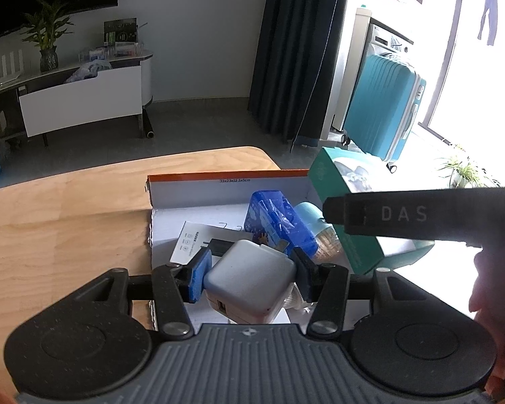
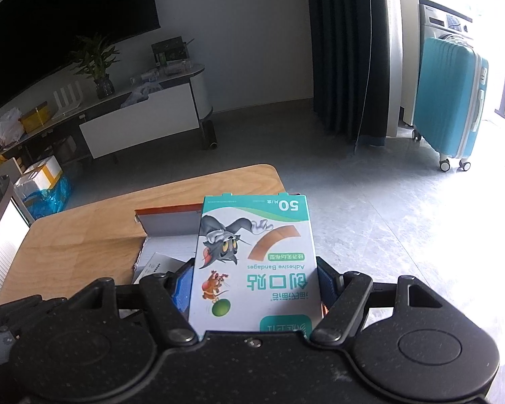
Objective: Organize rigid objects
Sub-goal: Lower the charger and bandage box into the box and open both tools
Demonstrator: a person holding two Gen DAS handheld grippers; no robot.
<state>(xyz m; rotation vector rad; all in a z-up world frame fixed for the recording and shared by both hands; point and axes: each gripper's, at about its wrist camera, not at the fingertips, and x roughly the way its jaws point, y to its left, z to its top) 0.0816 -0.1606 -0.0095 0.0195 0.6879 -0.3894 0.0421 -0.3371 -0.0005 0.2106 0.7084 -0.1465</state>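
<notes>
My left gripper (image 1: 250, 269) is shut on a white square charger (image 1: 249, 282), held just above the open white cardboard box (image 1: 219, 188) with an orange rim. Inside the box lie a blue packet (image 1: 279, 225), a pale blue-capped container (image 1: 314, 225) and a white leaflet (image 1: 193, 242). My right gripper (image 2: 254, 279) is shut on a green-and-white adhesive bandage box (image 2: 254, 256), which hangs over the right end of the cardboard box (image 2: 171, 219). From the left wrist view the bandage box (image 1: 350, 208) shows tilted behind the right gripper's finger (image 1: 421, 215).
The cardboard box sits on a wooden table (image 1: 67, 212) whose rounded far corner lies just behind it. A hand (image 1: 498, 289) shows at the right edge. Beyond are a TV stand (image 2: 134, 118), a dark curtain (image 2: 346, 50) and a teal suitcase (image 2: 451, 101).
</notes>
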